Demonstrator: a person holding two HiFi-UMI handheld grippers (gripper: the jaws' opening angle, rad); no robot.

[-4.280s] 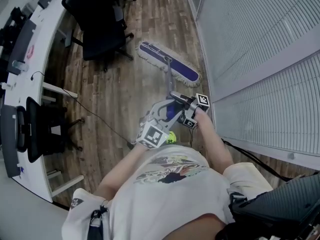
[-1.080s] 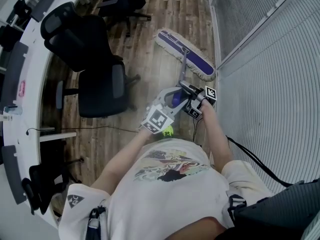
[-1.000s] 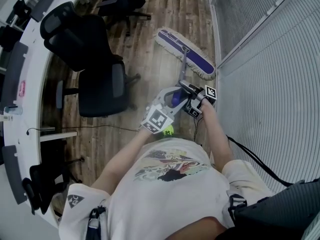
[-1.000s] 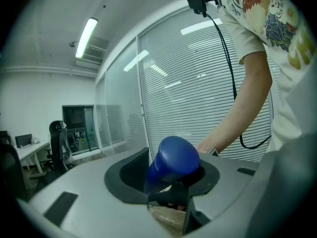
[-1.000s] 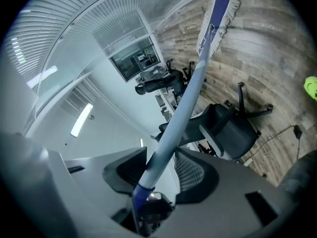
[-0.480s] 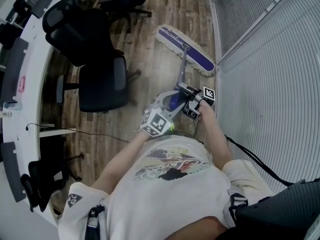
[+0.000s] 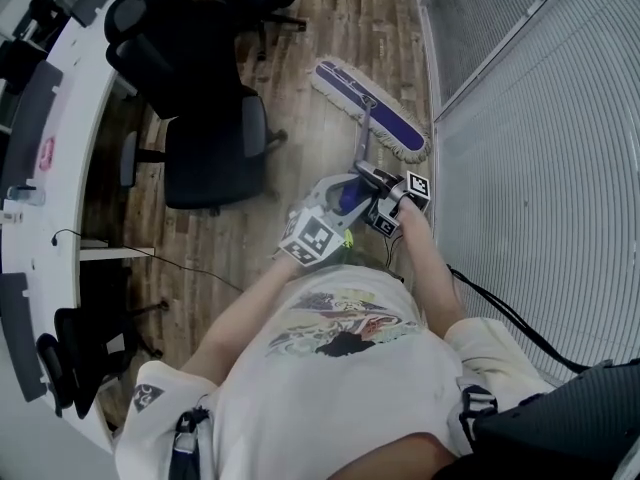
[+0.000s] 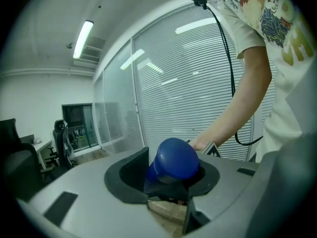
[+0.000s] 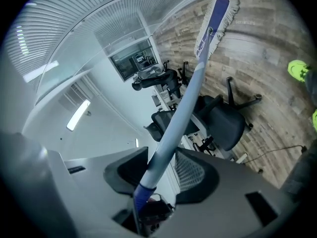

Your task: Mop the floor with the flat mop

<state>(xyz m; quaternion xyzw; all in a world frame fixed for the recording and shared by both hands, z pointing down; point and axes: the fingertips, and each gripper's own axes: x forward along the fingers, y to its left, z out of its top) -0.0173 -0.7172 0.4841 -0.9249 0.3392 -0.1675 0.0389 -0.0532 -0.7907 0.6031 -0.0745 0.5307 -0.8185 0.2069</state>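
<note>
The left gripper (image 7: 343,196) clamps the blue rubber handle end (image 8: 173,162). Just beyond it, the right gripper (image 7: 374,181), whose jaws have just been closing, grips the pale grey shaft (image 9: 183,108). Farther off, the purple fringed flat mop head (image 7: 367,108) lies on the wood-plank floor (image 7: 300,98), between a black office chair (image 7: 205,148) and a glass partition with blinds (image 7: 520,148). A wide stroke could hit either, and a loose hold could let the shaft twist.

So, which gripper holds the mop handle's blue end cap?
The left gripper: its jaws clasp the blue cap; the right gripper grips the pale shaft further down.
</note>
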